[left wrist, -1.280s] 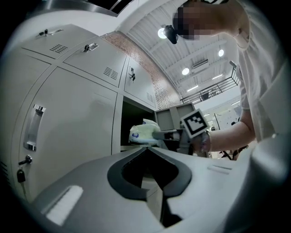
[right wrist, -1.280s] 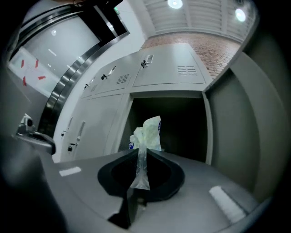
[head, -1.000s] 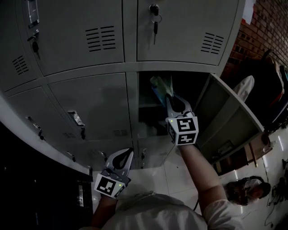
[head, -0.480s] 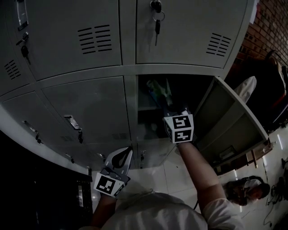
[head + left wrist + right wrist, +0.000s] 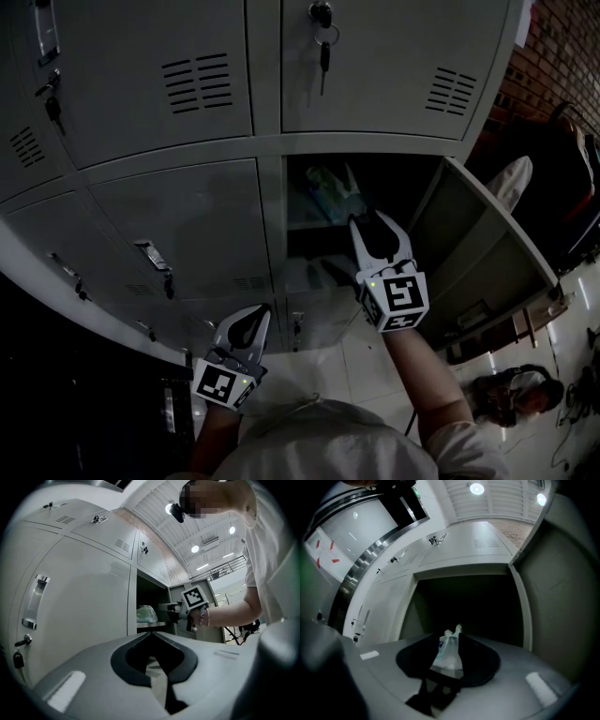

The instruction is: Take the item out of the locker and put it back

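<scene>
A pale green-white plastic bag (image 5: 328, 187) lies on the shelf (image 5: 302, 225) inside the open locker; it also shows in the left gripper view as the bag (image 5: 146, 614). My right gripper (image 5: 376, 218) hangs just outside the locker mouth, a little short of the bag. Its jaws are opening, and in the right gripper view the bag (image 5: 449, 652) shows through the gap of the right gripper (image 5: 451, 637) without the pads pressing on it. My left gripper (image 5: 260, 314) stays low by the lower lockers with its tips together, and nothing is in the left gripper (image 5: 151, 632).
The locker's door (image 5: 483, 248) swings out to the right of my right arm. Keys (image 5: 322, 42) hang from the closed locker above. Closed doors with a handle (image 5: 155, 251) fill the left. A person (image 5: 511, 394) sits on the floor at lower right, near a brick wall (image 5: 562, 56).
The right gripper carried the bag into the locker, then drew back out and lower without it. The bag now rests on the shelf. The left gripper barely moved.
</scene>
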The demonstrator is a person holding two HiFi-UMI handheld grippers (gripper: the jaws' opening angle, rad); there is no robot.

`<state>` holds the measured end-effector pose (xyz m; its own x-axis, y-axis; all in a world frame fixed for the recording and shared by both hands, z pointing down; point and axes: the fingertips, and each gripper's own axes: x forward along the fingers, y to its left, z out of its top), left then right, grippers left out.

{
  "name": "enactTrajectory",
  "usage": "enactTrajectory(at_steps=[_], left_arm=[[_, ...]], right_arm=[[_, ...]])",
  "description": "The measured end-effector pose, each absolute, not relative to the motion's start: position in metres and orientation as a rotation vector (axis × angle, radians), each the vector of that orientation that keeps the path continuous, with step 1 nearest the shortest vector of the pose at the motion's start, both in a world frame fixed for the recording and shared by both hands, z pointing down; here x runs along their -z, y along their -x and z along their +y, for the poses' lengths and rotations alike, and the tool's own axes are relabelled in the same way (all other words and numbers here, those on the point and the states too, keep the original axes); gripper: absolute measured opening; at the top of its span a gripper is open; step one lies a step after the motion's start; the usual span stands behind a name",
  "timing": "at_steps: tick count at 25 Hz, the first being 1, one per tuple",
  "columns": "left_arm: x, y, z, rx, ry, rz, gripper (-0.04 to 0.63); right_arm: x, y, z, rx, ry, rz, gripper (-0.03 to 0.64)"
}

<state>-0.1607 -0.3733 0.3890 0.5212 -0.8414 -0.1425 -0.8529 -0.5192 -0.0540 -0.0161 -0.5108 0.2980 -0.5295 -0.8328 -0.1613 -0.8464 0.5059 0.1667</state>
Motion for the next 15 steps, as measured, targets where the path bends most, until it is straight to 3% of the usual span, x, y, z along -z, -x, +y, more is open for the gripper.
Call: enactTrajectory(at_steps=[1, 5, 7, 15], left_arm=[[-0.388, 0.163, -0.372, -0.149, 2.634, 1.477, -0.002], [-0.383, 0.169, -0.367, -0.176, 2.626, 1.489, -0.002], [-0.381, 0.172, -0.363, -0.182, 2.619, 1.495, -0.002], [-0.384, 0.171, -0.345, -0.166, 2.622, 1.467, -0.002]], right_arm=[[-0.305, 0.017, -0.496, -0.342, 1.462, 2.695, 0.086], [-0.347, 0.027, -0.443, -0.269, 1.358, 2.815, 0.068], [-0.364, 0.031, -0.419, -0.251, 1.343, 2.843, -0.003], [-0.405, 0.036, -0.360, -0.076, 1.364, 2.844, -0.003]])
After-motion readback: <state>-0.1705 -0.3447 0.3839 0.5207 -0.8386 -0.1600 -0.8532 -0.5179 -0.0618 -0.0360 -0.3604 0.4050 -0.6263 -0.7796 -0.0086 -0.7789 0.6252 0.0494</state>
